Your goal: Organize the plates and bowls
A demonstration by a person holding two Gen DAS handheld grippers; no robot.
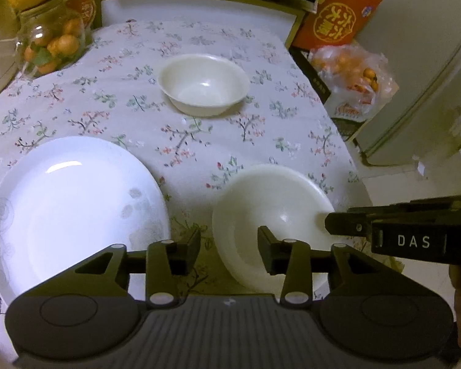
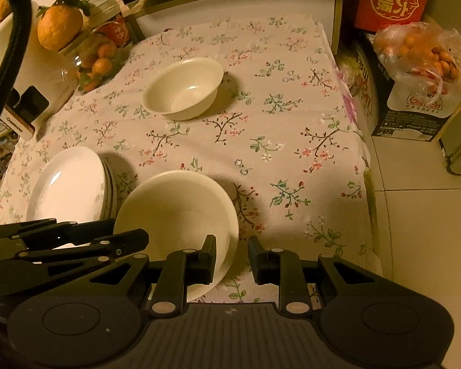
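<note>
Right gripper (image 2: 232, 256) jaws straddle near bowl (image 2: 176, 212) rim.

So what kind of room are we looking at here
Most likely a home kitchen or dining corner: a table under a floral tablecloth holding a bowl and stacked plates, with a refrigerator beside it.

On the tablecloth (image 2: 292, 117), plates (image 2: 67, 184) lie left of the near bowl (image 2: 175, 203), another bowl (image 2: 183, 87) behind.
</note>
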